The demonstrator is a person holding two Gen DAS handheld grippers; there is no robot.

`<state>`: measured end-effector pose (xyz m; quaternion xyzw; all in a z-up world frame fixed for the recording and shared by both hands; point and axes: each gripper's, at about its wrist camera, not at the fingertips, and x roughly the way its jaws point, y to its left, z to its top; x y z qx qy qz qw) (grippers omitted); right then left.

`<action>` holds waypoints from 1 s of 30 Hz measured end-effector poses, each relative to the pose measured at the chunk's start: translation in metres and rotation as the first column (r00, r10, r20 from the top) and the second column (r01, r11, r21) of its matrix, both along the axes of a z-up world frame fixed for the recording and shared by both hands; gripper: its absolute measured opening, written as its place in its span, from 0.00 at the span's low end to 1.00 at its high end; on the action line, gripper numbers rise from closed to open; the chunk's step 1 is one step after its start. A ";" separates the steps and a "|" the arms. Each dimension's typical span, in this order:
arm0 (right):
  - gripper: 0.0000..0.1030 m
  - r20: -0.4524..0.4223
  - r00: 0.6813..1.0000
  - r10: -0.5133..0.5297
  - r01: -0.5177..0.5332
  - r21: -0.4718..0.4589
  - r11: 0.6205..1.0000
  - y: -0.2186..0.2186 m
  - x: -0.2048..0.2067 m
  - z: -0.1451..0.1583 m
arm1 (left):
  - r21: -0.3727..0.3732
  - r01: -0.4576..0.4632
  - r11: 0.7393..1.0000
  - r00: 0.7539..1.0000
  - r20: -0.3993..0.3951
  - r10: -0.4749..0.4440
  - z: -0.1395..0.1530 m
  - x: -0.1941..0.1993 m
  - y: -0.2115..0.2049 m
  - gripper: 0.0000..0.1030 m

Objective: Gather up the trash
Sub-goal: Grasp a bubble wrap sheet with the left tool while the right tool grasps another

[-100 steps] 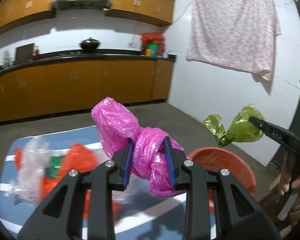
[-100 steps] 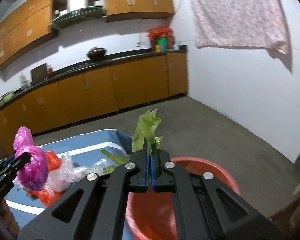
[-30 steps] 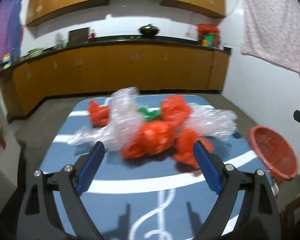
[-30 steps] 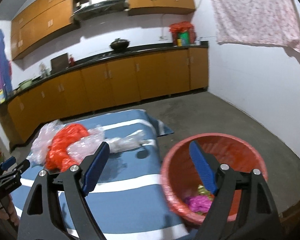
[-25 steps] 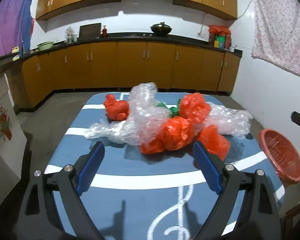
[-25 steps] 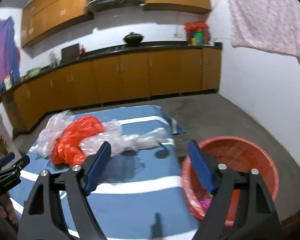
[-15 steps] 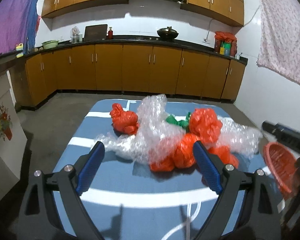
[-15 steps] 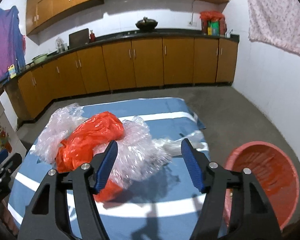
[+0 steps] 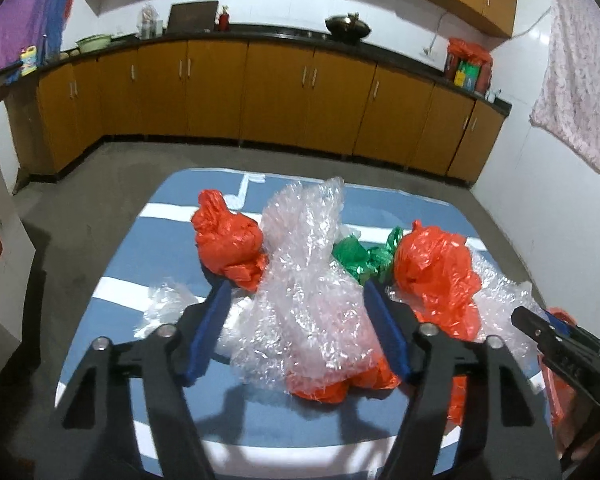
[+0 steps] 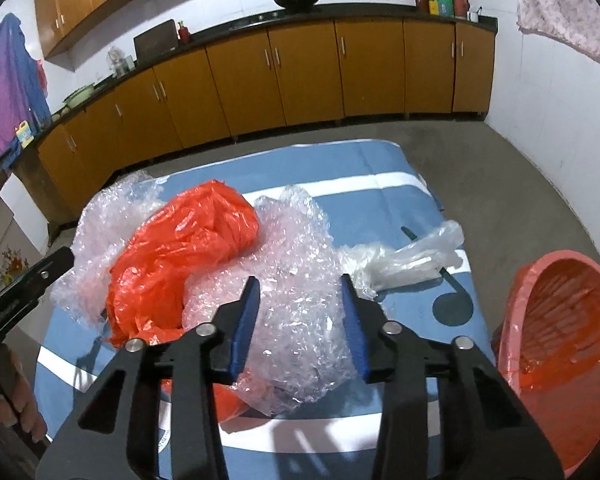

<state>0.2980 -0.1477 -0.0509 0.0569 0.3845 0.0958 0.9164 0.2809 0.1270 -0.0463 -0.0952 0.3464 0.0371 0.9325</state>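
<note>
A pile of trash lies on the blue table: clear bubble wrap, red plastic bags and a green bag. My left gripper is open, its jaws on either side of the bubble wrap. My right gripper is open around another bubble wrap wad, next to a red bag and a clear bag. The red basket stands at the table's right edge.
Orange kitchen cabinets run along the far wall across a grey floor. A pink cloth hangs on the right wall. The right gripper shows in the left wrist view.
Both grippers let their bags go into the basket, opened, swung back and closed in on the pile. Their open jaws now straddle bubble wrap.
</note>
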 end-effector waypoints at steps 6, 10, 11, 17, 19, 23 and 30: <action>0.13 -0.006 0.999 0.043 -0.043 0.015 0.999 0.002 -0.007 -0.004 | -0.017 0.052 0.999 0.997 -0.063 -0.053 -0.017 0.012 -0.006 0.22; 0.12 0.037 0.998 0.051 -0.051 0.013 0.999 0.005 -0.016 0.006 | -0.012 0.064 0.998 0.996 -0.055 -0.064 -0.020 0.009 -0.008 0.10; 0.12 0.047 0.998 0.049 -0.050 0.012 0.999 0.004 -0.016 0.008 | -0.012 0.066 0.998 0.997 -0.044 -0.066 -0.018 0.006 -0.008 0.09; 0.11 0.116 0.992 0.044 -0.044 0.004 0.999 0.004 -0.027 0.025 | -0.003 0.082 0.997 0.996 0.031 -0.082 0.001 -0.010 -0.007 0.08; 0.11 0.135 0.990 0.043 -0.044 0.004 0.999 0.003 -0.030 0.030 | 0.004 0.084 0.996 0.995 0.052 -0.084 0.009 -0.017 -0.007 0.08; 0.11 0.170 0.985 0.041 -0.045 0.019 0.999 -0.001 -0.036 0.041 | 0.006 0.087 0.996 0.993 0.076 -0.087 0.022 -0.027 -0.009 0.08; 0.10 0.240 0.970 0.023 -0.032 0.032 0.999 -0.012 -0.049 0.061 | 0.004 0.100 0.995 0.989 0.114 -0.099 0.039 -0.045 -0.012 0.08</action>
